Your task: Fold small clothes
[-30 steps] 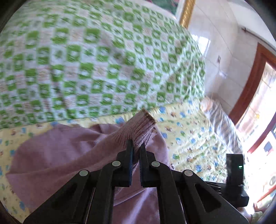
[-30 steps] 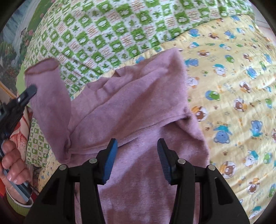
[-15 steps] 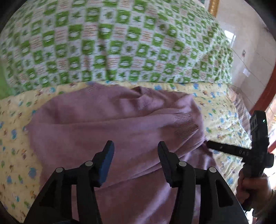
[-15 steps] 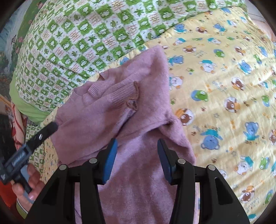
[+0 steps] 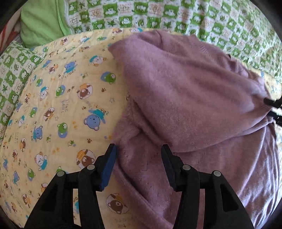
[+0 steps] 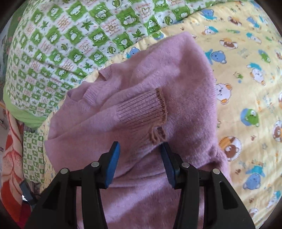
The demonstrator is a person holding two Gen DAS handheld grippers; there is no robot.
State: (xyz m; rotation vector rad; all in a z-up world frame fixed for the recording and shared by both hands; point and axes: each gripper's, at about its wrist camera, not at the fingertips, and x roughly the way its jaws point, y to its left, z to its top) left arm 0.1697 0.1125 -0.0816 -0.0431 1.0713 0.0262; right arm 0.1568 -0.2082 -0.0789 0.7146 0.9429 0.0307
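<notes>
A mauve knitted sweater (image 5: 185, 91) lies on the bed with one sleeve folded across its body. In the right wrist view that sleeve's ribbed cuff (image 6: 141, 112), frayed brown at the end, rests on the sweater (image 6: 176, 70). My left gripper (image 5: 138, 149) is open and hovers over the sweater's left side edge, where cloth shows between the fingers but is not pinched. My right gripper (image 6: 139, 148) is open just below the cuff and grips nothing. Its black tip (image 5: 271, 104) shows at the right rim of the left wrist view.
The sweater rests on a yellow bear-print sheet (image 5: 61, 105), which spreads to the right in the right wrist view (image 6: 246, 70). A green-and-white checked quilt (image 5: 176, 14) is bunched behind. A plain green cloth (image 5: 40, 22) and a red floral blanket (image 6: 12, 149) lie at the left.
My left gripper let go of the raised sleeve cuff, opened, and swung down to the sweater's left edge. The sleeve now lies across the body. My right gripper moved closer to the cuff.
</notes>
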